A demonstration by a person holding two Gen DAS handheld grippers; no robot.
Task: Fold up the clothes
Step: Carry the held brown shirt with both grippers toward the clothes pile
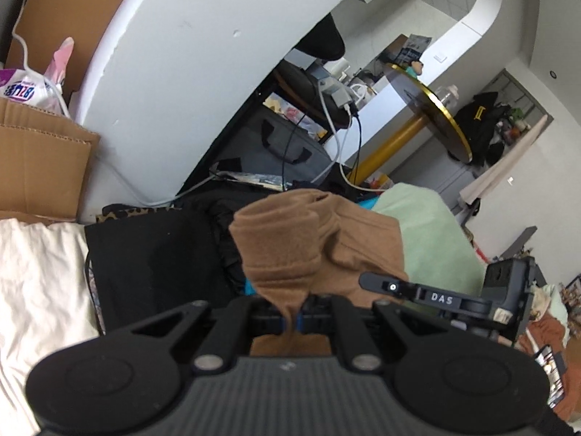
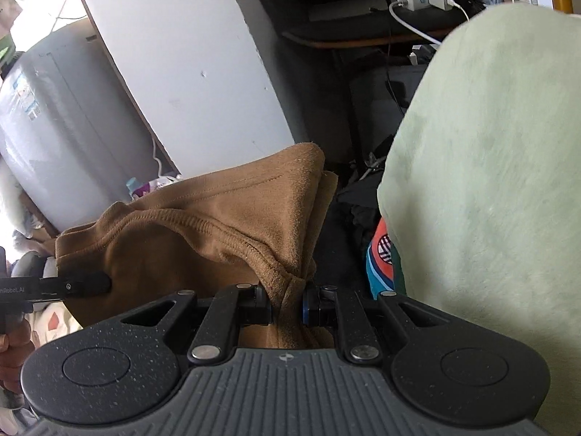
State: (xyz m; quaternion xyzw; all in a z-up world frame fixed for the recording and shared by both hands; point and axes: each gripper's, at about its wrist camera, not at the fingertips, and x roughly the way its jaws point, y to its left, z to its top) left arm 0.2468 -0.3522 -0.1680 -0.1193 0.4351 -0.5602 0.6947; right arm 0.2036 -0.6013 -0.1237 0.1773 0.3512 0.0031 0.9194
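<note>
A brown fleece garment (image 1: 287,243) is bunched up ahead of both cameras. My left gripper (image 1: 292,321) is shut on a pinched fold of it, and the cloth rises in a rolled lump past the jaws. My right gripper (image 2: 287,309) is shut on a gathered, stitched edge of the same brown garment (image 2: 203,225), which spreads out to the left. In the left wrist view the right gripper shows as a black tool (image 1: 435,298) at the right. In the right wrist view the left tool (image 2: 54,287) pokes in at the left edge, with a hand below it.
A pale green blanket (image 2: 490,181) fills the right. Black clothes (image 1: 156,254) and a cream cloth (image 1: 40,283) lie at the left below a cardboard box (image 1: 40,167). A white wall panel (image 1: 189,72), cables (image 1: 348,130) and a gold-edged round table (image 1: 435,116) stand behind.
</note>
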